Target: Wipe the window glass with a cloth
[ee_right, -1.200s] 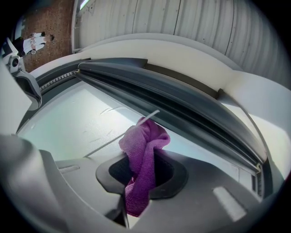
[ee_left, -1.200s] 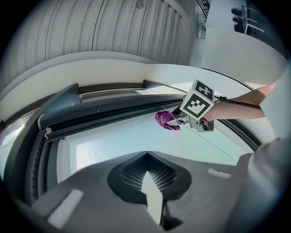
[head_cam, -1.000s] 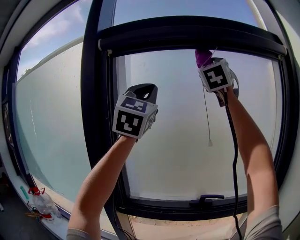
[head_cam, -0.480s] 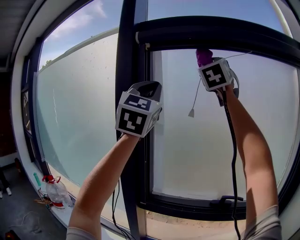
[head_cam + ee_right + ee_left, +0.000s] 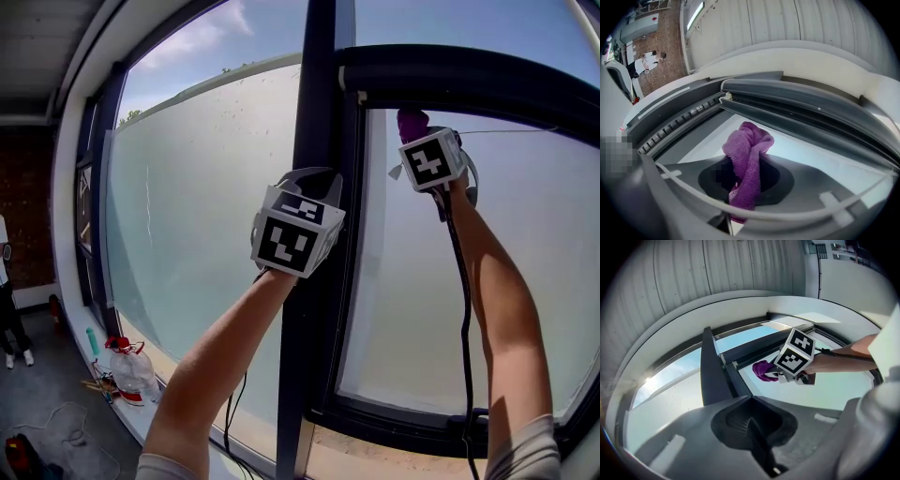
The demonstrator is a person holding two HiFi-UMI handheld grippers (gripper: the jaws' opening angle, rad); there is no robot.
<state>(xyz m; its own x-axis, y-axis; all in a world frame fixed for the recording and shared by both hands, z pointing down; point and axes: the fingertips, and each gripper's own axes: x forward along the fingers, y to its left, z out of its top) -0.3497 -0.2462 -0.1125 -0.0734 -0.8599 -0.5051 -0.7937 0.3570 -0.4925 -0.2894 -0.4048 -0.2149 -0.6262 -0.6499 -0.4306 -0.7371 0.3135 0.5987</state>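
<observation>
your right gripper [image 5: 746, 185] grasps a purple terry cloth [image 5: 749, 150], bunched into a soft fold, at the top left corner of the frosted window glass [image 5: 422, 281], just beside the smooth dark frame [image 5: 317, 141]. your left gripper [image 5: 752, 430] is clenched on nothing, raised before that frame.

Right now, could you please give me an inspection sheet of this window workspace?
Surface: window glass, the pane right of the frame post.
Job's things: purple cloth, near the pane's upper left corner.
Clutter: plastic bottle, lower left below the glass.
Grippers: left gripper, jaws together, empty; right gripper, jaws shut on the purple cloth.
Cables: black cable along the right forearm.
Surroundings: a person standing far left.
</observation>
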